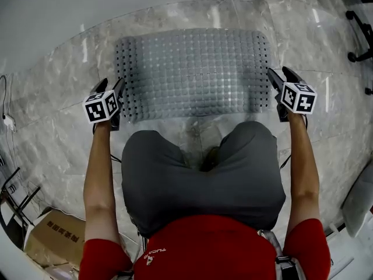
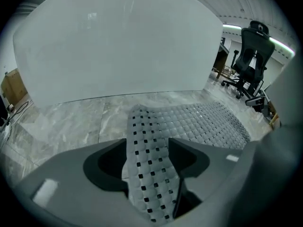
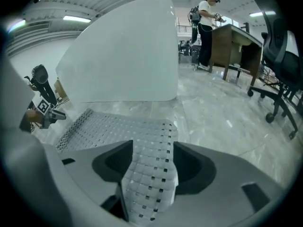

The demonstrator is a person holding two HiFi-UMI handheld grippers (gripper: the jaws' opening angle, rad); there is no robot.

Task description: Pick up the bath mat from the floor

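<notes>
The grey perforated bath mat [image 1: 192, 74] lies spread out on the marble floor in front of my knees. My left gripper [image 1: 113, 89] is at its near left corner and my right gripper [image 1: 280, 77] at its near right corner. In the left gripper view a raised strip of the mat [image 2: 149, 160] runs up between the wide-apart jaws of my left gripper [image 2: 149, 167]. The right gripper view shows the same: the mat's end [image 3: 151, 164] sits between the spread jaws of my right gripper [image 3: 151, 171]. Neither pair of pads visibly presses on it.
A large white curved wall [image 1: 116, 4] rises just behind the mat. A cardboard box [image 1: 52, 241] sits at the near left, a cable [image 1: 7, 120] at the left edge. Office chairs [image 2: 253, 51] [image 3: 279, 56] and a person at a desk [image 3: 206, 18] are further off.
</notes>
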